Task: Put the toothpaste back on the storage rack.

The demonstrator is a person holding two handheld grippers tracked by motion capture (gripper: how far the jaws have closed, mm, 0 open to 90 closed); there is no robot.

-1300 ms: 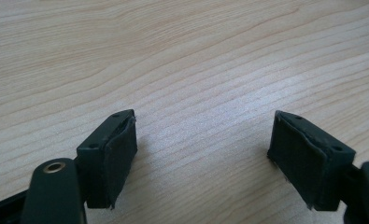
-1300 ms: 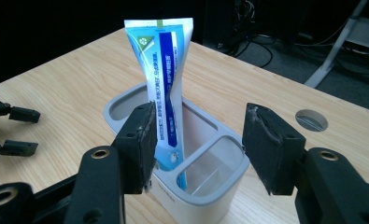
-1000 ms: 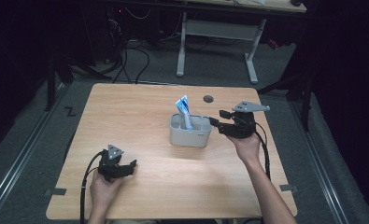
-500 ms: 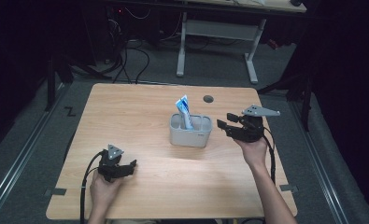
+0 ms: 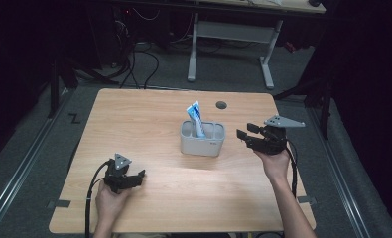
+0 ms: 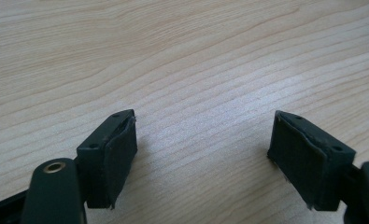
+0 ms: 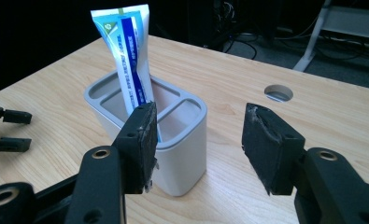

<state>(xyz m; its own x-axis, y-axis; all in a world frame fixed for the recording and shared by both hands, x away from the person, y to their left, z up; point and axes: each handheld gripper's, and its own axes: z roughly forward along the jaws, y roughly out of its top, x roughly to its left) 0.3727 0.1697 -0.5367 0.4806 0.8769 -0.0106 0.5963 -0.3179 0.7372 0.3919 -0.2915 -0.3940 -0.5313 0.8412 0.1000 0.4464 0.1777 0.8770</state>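
One tube (image 5: 195, 118) upright in holder (image 5: 202, 139), mid counter (image 5: 149, 114).
Right gripper (image 5: 241, 134) beside holder, jaws open, empty; left gripper (image 5: 137, 176) resting, jaws open. Placement looks done, nothing left but pulling clear.

toothpaste tube (image 7: 128, 56) lower end hidden inside holder (image 7: 173, 154), print too small to read

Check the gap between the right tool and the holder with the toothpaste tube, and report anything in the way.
Nothing visible. Only bare table lies between the open right tool and the holder with its toothpaste tube.
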